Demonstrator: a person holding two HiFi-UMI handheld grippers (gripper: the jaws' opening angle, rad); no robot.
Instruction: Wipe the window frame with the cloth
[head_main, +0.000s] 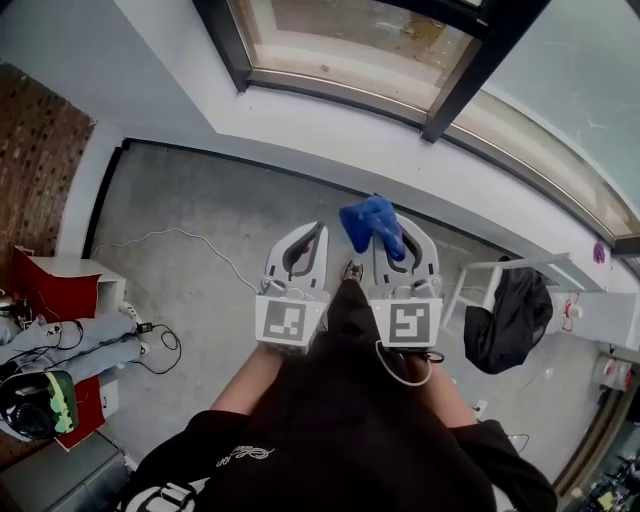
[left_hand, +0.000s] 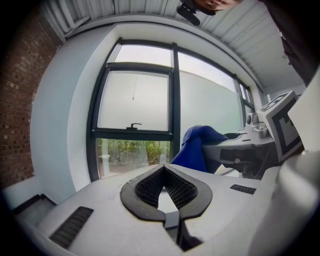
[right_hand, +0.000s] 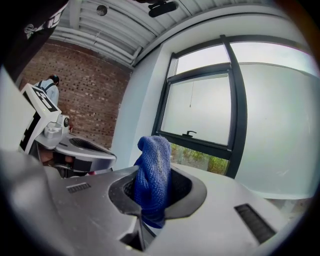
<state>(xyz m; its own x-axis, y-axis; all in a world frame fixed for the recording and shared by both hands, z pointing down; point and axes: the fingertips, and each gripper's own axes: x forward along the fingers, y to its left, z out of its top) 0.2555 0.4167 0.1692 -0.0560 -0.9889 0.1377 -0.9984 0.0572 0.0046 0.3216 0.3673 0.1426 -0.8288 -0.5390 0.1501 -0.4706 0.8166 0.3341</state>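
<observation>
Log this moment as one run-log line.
phase: pre-wipe | right gripper: shut on blue cloth | left gripper: shut, empty | window frame: ahead, no contact

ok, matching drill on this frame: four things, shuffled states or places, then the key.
Things:
1 left gripper
2 right gripper
3 window frame
4 brick wall

States or places:
A left of the window
B shut on the blue cloth
C dark, around the panes
D shut, nothing between the fingers

Pairs: 1-D, 2-B, 3-C, 4-A.
</observation>
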